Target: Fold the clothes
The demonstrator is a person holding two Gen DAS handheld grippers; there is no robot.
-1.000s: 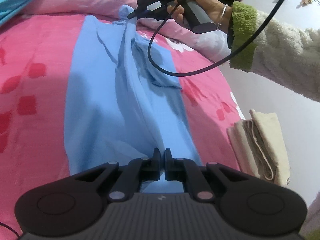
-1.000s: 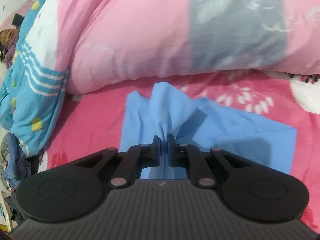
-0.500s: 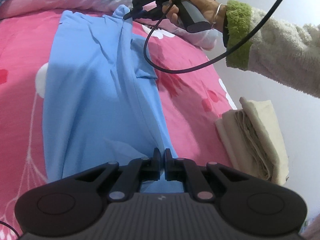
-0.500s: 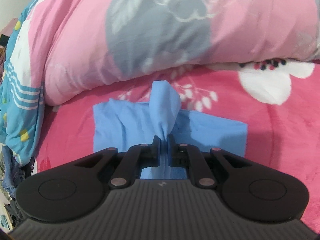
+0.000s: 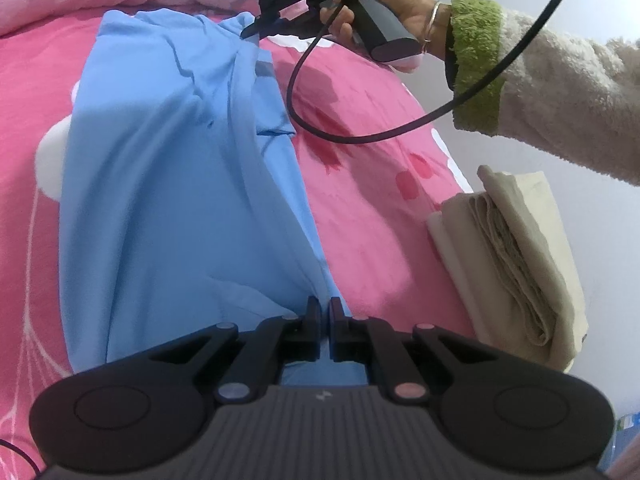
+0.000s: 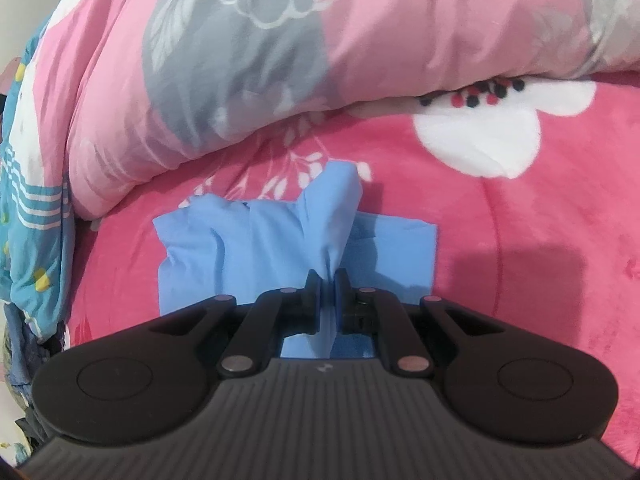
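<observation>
Left gripper (image 5: 325,307) pinches the near end of the blue garment (image 5: 172,184), which lies lengthwise on the pink bed cover (image 5: 368,208). Folded cream cloth (image 5: 516,256) sits near the bed's right edge. At the far end, right gripper (image 6: 328,280) pinches a bunched fold of the garment, just before the pink-grey quilt (image 6: 240,60).

I see a light blue shirt (image 5: 172,184) lying long and wrinkly on the pink bed (image 5: 372,208). Both ends are pinched up off it.
</observation>
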